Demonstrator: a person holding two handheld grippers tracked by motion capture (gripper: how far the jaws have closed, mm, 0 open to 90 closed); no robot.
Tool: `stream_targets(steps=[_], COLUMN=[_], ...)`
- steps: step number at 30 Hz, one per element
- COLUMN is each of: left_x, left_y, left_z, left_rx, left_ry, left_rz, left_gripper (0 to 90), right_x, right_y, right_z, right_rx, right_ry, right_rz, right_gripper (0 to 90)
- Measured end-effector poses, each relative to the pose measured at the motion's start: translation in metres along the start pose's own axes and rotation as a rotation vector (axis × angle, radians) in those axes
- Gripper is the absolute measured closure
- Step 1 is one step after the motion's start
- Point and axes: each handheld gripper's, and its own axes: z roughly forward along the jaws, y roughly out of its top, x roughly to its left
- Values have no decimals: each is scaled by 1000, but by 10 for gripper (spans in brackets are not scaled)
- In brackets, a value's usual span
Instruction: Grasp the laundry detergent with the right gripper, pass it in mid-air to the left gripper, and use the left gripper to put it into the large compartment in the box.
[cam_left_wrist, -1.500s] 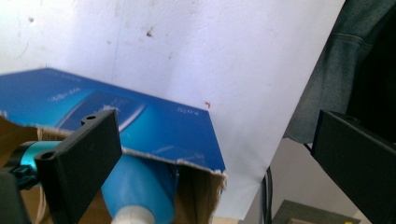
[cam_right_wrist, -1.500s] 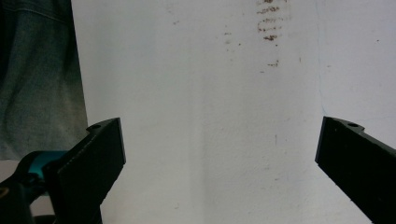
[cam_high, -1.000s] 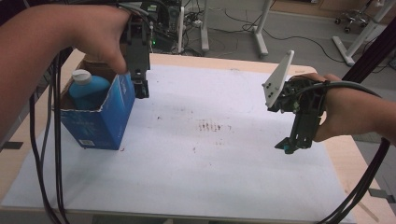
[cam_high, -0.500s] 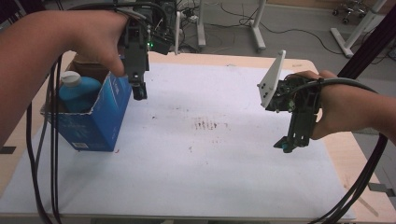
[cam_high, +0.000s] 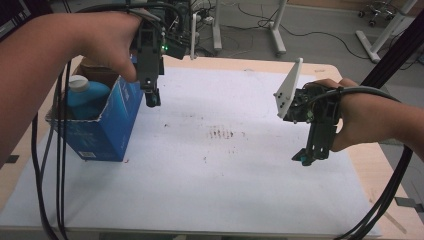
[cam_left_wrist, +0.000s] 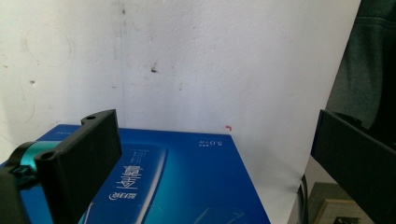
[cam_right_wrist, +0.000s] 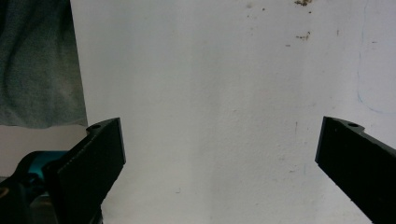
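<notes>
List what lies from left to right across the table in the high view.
Blue bottle standing in the blue box → left hand-held gripper at the box's right edge → brown stains on the white sheet → right hand-held gripper.

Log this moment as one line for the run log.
left gripper: open, above right side of blue cardboard box | box: holds blue bottle with white cap | right gripper: open, empty, over white table cover
</notes>
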Motion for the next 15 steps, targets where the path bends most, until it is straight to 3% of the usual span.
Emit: stream_targets(steps=[15], left_x=[1], left_y=[-1], left_z=[0], left_rx=[-8], left_ry=[-5], left_rz=[9], left_gripper=[16], right_x=[0], right_y=[2], right_z=[3], right_rx=[13], right_ry=[3], right_rz=[-3], right_gripper=[6])
